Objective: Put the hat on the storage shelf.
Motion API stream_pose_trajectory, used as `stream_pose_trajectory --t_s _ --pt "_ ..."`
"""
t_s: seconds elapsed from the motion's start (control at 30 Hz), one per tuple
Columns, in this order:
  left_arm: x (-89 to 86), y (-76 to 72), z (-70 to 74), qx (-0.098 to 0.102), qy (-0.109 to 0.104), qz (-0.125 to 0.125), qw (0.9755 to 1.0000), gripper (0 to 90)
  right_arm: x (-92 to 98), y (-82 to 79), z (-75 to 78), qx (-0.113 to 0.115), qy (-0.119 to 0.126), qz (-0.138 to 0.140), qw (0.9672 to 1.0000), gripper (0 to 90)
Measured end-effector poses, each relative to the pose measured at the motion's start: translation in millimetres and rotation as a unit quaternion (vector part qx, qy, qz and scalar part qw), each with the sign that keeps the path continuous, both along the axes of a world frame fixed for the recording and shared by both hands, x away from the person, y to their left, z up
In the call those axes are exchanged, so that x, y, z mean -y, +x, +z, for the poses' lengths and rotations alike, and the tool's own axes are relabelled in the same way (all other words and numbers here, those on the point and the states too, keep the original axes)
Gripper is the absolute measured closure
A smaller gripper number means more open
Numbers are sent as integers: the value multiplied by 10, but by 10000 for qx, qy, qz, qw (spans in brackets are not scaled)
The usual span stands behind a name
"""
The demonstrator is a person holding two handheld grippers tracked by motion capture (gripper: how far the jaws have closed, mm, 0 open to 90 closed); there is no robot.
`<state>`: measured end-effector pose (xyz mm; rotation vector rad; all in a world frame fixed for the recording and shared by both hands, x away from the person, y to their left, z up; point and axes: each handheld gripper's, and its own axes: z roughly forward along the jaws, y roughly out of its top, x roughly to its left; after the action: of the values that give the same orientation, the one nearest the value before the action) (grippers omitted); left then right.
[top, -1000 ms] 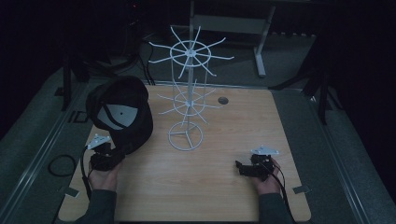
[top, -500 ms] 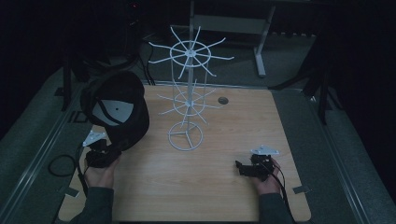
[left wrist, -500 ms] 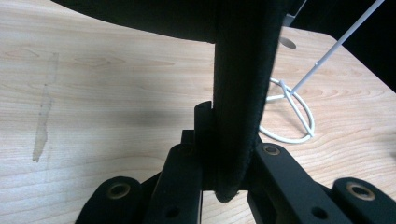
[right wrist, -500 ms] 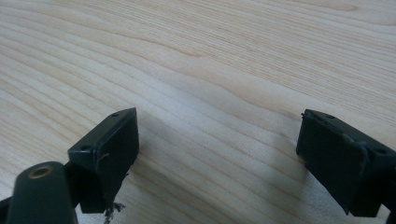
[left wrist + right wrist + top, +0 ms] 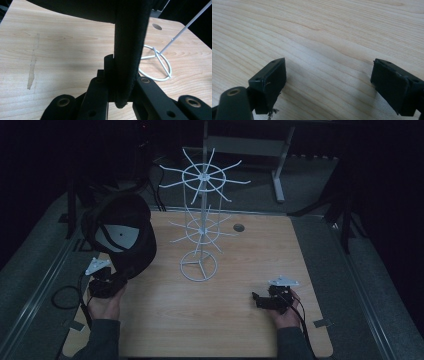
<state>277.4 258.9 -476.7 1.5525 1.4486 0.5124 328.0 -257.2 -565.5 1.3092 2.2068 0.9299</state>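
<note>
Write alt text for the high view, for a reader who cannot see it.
A person's left gripper holds a black cap by its edge above the left side of a wooden table. A white wire rack with hooked arms stands mid-table. The right gripper, in the other hand, rests low at the right.

Black cap (image 5: 122,236): dark fabric, pale grey inner lining visible under the crown. Held up off the tabletop at left-centre of the high view, opening tilted toward the camera, brim edge hanging down to the lower right. In the left gripper view its thick black edge (image 5: 130,50) runs vertically through the frame centre.
</note>
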Motion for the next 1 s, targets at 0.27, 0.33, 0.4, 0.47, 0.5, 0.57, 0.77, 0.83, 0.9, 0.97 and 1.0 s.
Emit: stream_pose_trajectory --t_s 0.27,0.33,0.4,0.47,0.5,0.57,0.77,0.83,0.9,0.97,1.0 --pt "2 -2 61 52 54 -8 10000 860 0 0 -1 2 0 1 10000 128" --pt "3 -3 71 55 64 -11 10000 861 0 0 -1 3 0 1 10000 128" --pt "3 -3 78 60 64 -4 10000 860 0 0 -1 3 0 2 10000 128" --pt "2 -4 84 60 62 -1 10000 860 0 0 -1 2 0 1 10000 128" --pt "2 -4 88 64 69 -2 10000 860 0 0 -1 2 0 1 10000 128" --pt "3 -4 95 74 81 1 9999 860 0 0 -1 3 0 1 10000 128" --pt "9 -1 125 89 103 2 9999 860 0 0 -1 1 -1 0 10000 127" --pt "18 -4 154 116 145 6 9998 860 0 0 0 0 -3 1 10000 128" --pt "24 -6 171 135 158 9 9998 860 1 0 0 2 -6 3 10000 127" --pt "26 -7 182 139 186 13 9997 860 1 0 0 3 -7 4 10000 128" --pt "29 -7 190 150 192 16 9997 860 1 0 0 2 -9 5 10000 128"
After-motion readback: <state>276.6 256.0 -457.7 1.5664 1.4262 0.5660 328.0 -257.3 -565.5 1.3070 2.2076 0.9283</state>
